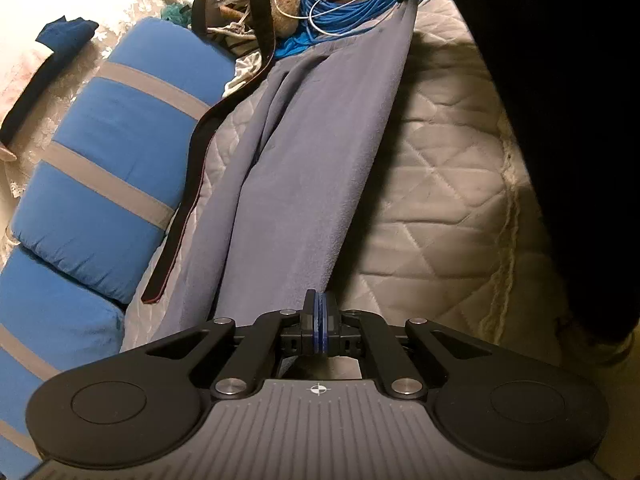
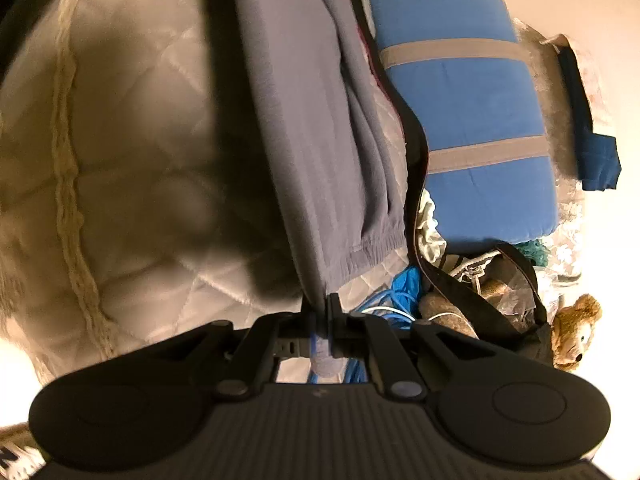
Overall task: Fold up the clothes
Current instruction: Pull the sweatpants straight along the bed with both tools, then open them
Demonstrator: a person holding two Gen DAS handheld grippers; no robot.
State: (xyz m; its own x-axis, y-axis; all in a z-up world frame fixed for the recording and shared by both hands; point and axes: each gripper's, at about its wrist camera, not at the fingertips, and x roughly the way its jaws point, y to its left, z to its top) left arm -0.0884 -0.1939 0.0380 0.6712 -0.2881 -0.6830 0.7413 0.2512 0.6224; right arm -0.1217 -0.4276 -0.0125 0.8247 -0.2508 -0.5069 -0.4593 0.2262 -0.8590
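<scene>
The long grey-blue fleece garment (image 1: 304,152) runs lengthwise between both tongs — left gripper (image 1: 319,312) and right gripper (image 2: 322,312) each clamped on an end — with bare white quilted mattress (image 1: 440,184) alongside.

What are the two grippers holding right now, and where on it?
Both hold the grey sweatpants: the left gripper pinches one end's edge, the right gripper the opposite end beside the elastic cuff.

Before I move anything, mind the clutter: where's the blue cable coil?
The blue cable coil lies at the left wrist view's top centre, beside the grey garment end.
</scene>
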